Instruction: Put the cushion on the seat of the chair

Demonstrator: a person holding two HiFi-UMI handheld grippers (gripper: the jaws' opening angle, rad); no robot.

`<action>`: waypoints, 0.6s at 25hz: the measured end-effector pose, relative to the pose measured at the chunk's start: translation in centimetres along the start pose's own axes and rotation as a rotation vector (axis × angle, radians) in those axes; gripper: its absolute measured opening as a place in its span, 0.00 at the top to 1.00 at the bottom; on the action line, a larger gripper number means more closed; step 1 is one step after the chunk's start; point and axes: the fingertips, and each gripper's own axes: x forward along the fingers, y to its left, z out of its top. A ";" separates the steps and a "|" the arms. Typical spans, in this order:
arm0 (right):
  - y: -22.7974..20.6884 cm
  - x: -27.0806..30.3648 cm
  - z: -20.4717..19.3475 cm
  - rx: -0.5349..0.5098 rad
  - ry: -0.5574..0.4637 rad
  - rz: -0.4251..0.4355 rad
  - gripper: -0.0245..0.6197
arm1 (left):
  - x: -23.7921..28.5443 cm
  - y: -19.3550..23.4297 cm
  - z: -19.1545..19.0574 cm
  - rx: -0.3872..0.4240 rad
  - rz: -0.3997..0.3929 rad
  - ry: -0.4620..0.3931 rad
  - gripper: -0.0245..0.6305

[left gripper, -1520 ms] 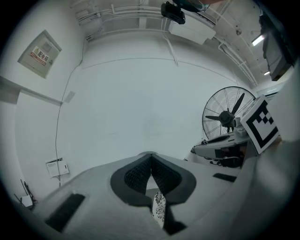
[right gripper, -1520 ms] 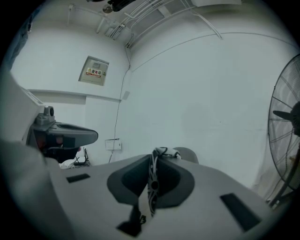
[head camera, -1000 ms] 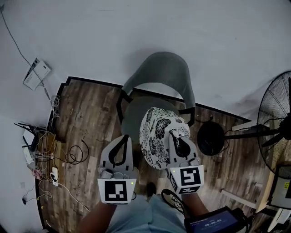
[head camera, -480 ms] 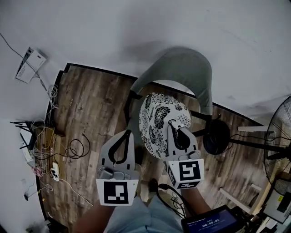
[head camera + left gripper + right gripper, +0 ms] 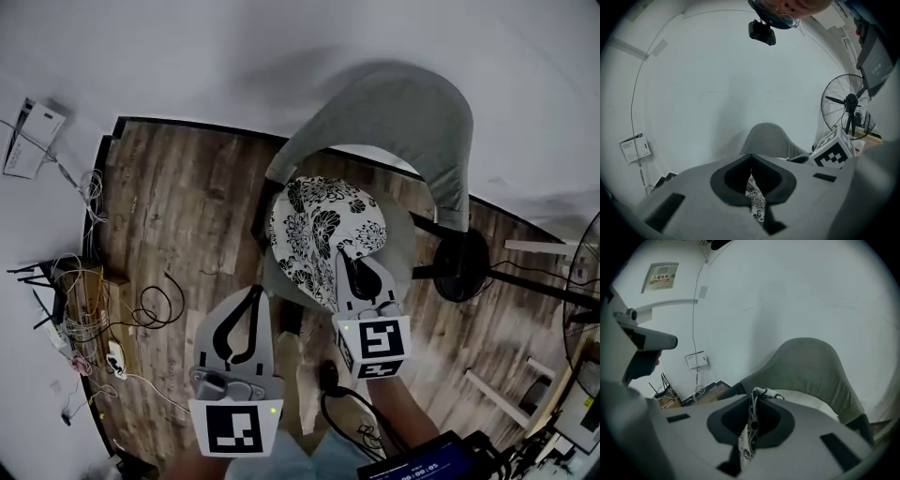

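Observation:
The black-and-white floral cushion hangs tilted over the seat of the grey chair. It covers most of the seat. My right gripper is shut on the cushion's near edge. In the right gripper view the pinched fabric stands between the jaws, with the chair back behind. My left gripper is shut, just left of the cushion and apart from it. In the left gripper view a sliver of the floral cushion shows through the slit, with the chair back ahead.
A black round fan base and a standing fan are right of the chair. Tangled cables and a power strip lie on the wooden floor at the left. A white box hangs on the wall. A small screen sits at my feet.
Both grippers have gone forward and down toward the chair. The cushion came with the right gripper and now sits lower, over the seat instead of in front of it.

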 end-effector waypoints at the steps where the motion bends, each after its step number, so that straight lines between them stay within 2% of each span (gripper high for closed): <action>1: -0.5 0.2 -0.7 0.002 0.014 -0.009 0.94 | 0.2 -0.2 -0.3 -0.003 -0.007 0.004 0.95; 15: -8.5 -0.8 -6.2 0.054 0.129 -0.150 0.93 | 2.9 -3.2 -0.5 0.016 -0.105 0.023 0.95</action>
